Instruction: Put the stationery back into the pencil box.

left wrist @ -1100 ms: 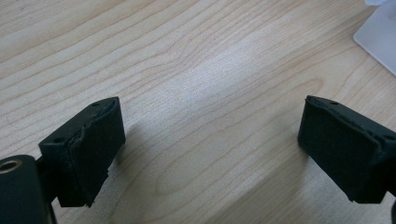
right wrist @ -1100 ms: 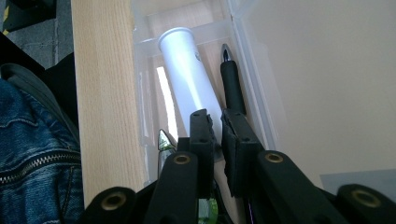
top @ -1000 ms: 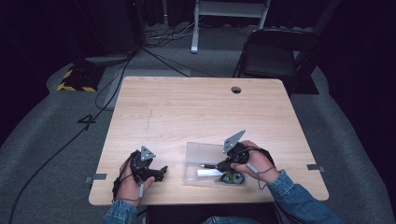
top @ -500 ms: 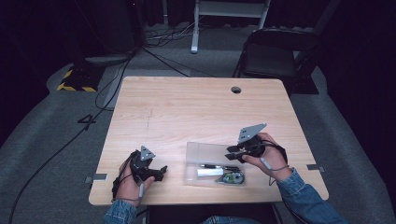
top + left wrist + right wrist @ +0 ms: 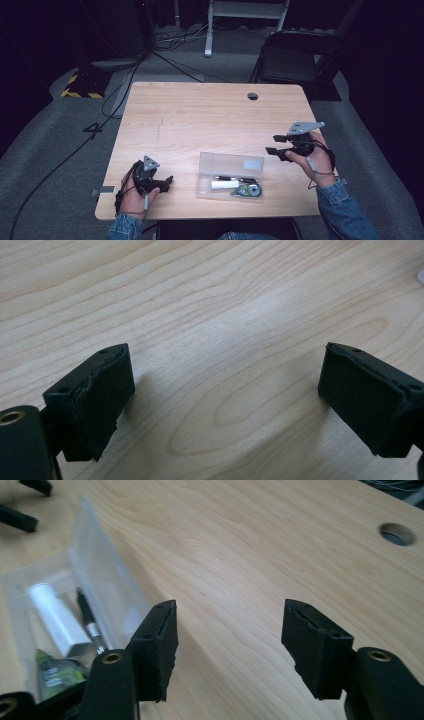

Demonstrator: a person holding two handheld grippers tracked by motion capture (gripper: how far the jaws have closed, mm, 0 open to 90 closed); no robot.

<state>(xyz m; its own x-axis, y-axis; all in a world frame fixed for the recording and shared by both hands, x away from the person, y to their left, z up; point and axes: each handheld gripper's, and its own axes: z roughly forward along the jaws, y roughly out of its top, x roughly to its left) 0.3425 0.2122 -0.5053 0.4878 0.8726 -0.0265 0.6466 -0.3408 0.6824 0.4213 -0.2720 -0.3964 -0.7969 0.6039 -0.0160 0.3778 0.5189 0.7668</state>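
High view first: we see the clear plastic case (image 5: 231, 175) lying open on the worktop (image 5: 210, 115), near the front edge and between our two hands. Inside its tray lie a black pen (image 5: 235, 178), a white tube (image 5: 225, 185) just in front of it, and a small green-labelled item (image 5: 249, 190) at the tray's right end. Our right hand-held gripper (image 5: 272, 144) hovers to the right of the case, apart from it, its jaws pointing left toward the case. In the right gripper view those jaws stand wide with nothing between them, only bare wood, and the case (image 5: 75, 605) lies to the left with the pen (image 5: 90, 620) and white tube (image 5: 55, 617) inside. Our left hand-held gripper (image 5: 167, 181) sits low over the worktop at the front left, well apart from the case. The left gripper view shows its jaws wide too, with empty wood grain between them.
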